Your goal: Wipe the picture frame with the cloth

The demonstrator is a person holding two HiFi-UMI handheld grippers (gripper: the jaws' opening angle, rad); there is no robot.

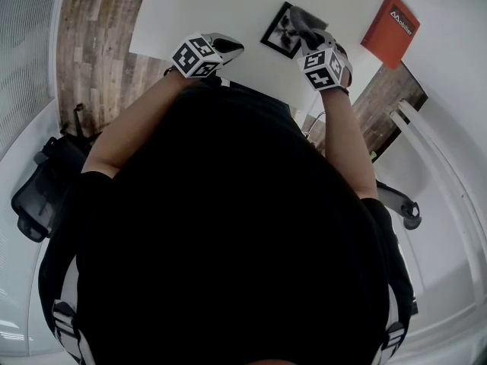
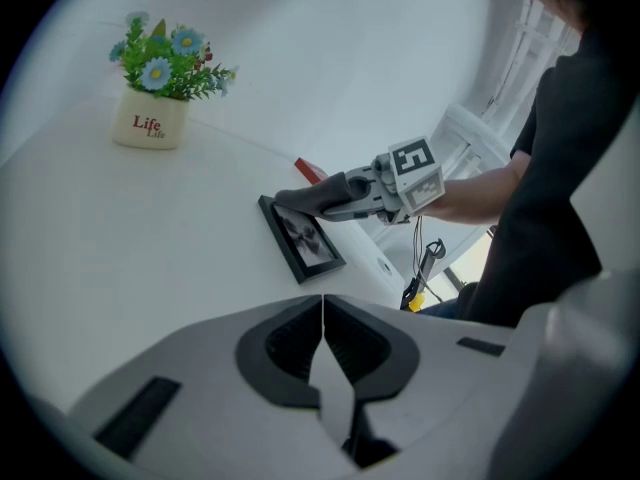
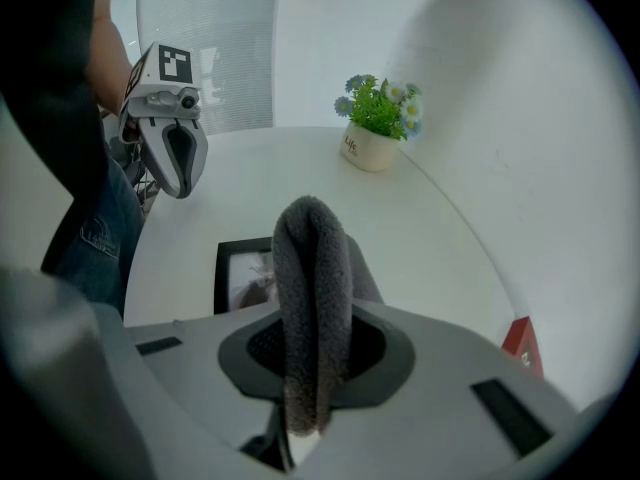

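A black picture frame [image 1: 280, 32] lies flat on the white table [image 1: 198, 14]; it also shows in the left gripper view [image 2: 301, 239] and, partly hidden by the cloth, in the right gripper view [image 3: 243, 274]. My right gripper [image 3: 312, 318] is shut on a folded grey cloth [image 3: 311, 298], held just above the frame's near end [image 1: 306, 21]. My left gripper [image 2: 323, 303] is shut with nothing in it, hovering over the table left of the frame [image 1: 221, 48].
A small pot of flowers [image 2: 158, 86] stands at the far side of the table [image 3: 378, 123]. A red box [image 1: 390, 29] sits by the table's right edge. An office chair [image 1: 46, 181] is on the floor to the left.
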